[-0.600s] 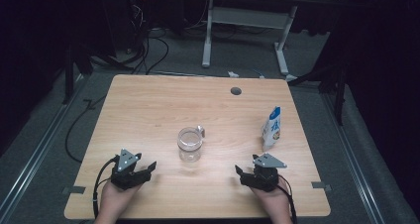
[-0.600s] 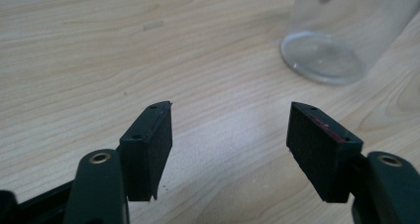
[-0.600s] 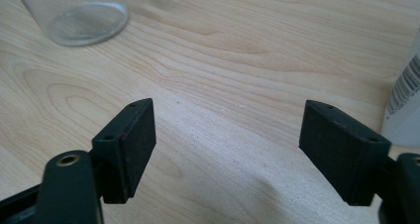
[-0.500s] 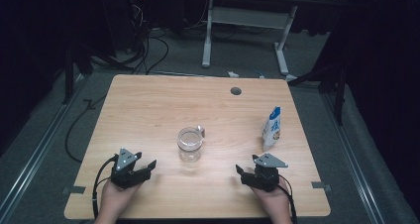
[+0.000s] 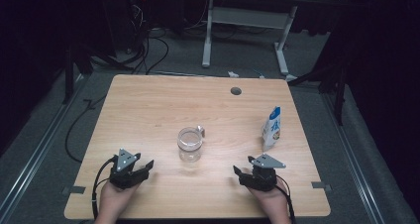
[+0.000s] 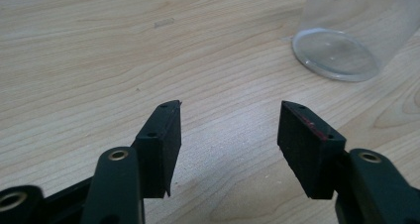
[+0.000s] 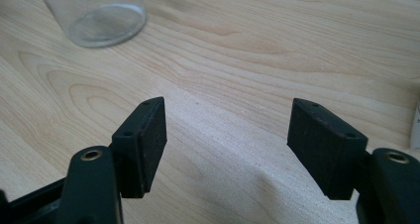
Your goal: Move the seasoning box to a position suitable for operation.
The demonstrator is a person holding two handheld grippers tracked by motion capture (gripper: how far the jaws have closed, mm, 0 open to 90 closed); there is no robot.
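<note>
Both claws rest low at the near edge of the wooden table (image 5: 148,100), each held in one of the person's hands. Left claw (image 5: 145,166) has its jaws spread wide with nothing between them; in the left gripper view its two black pads (image 6: 163,140) stand apart over bare wood. Right claw (image 5: 237,172) is just as wide and just as empty, and in the right gripper view its ribbed pads (image 7: 324,144) frame only wood grain.

Between the two claws, a little farther out across the table, stands a clear glass jar (image 5: 190,143), upright and open at the top, with a small handle-like tab at its rim on the far right. It sits ahead and to the right of the left claw and ahead and to the left of the right claw, near both but touching neither. From the left claw's own camera the jar's round base (image 6: 336,53) shows at the upper right, beyond the right-hand pad. From the right claw's camera the same base (image 7: 106,23) shows at the upper left, beyond the left-hand pad.

Ahead of the right claw and slightly to its right stands a small blue and white pouch (image 5: 272,129), upright, well apart from the jar. Its front carries printing with a blue band at the top, but the writing is too small to read.
</note>
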